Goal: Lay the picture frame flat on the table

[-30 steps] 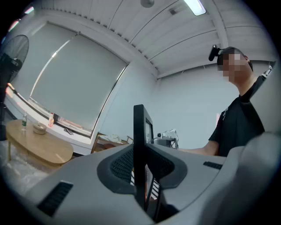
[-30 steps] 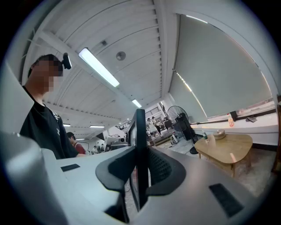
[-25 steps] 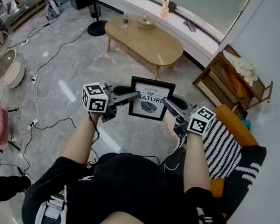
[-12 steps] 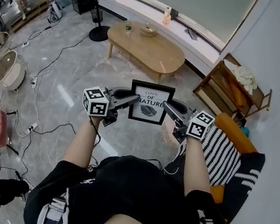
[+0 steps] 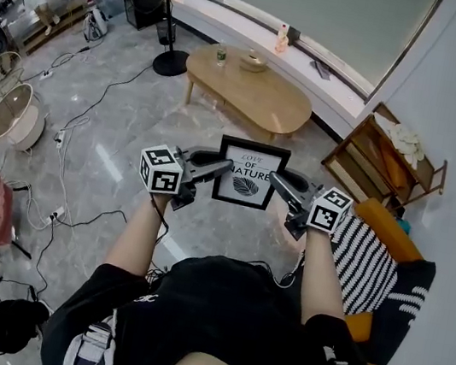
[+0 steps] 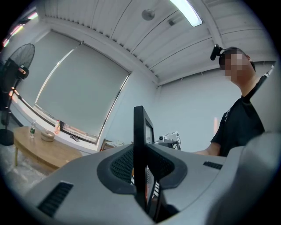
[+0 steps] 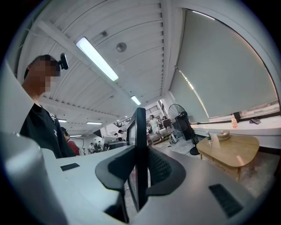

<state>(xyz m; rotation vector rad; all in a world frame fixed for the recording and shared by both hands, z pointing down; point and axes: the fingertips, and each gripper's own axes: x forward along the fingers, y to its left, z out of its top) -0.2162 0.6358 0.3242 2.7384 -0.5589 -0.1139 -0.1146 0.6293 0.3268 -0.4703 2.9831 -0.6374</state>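
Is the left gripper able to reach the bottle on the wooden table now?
Probably not. The left gripper is shut on the picture frame, and the bottle stands on the wooden table well ahead, bare floor between.

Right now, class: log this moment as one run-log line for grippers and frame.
left gripper: shut on picture frame, left edge | right gripper: shut on right edge | frame: upright, airborne | table: ahead, frame not yet laid

The wooden table (image 5: 264, 98) stands on the gray floor (image 5: 107, 131), and a small bottle (image 5: 221, 54) and a bowl (image 5: 253, 59) sit near one end of it.
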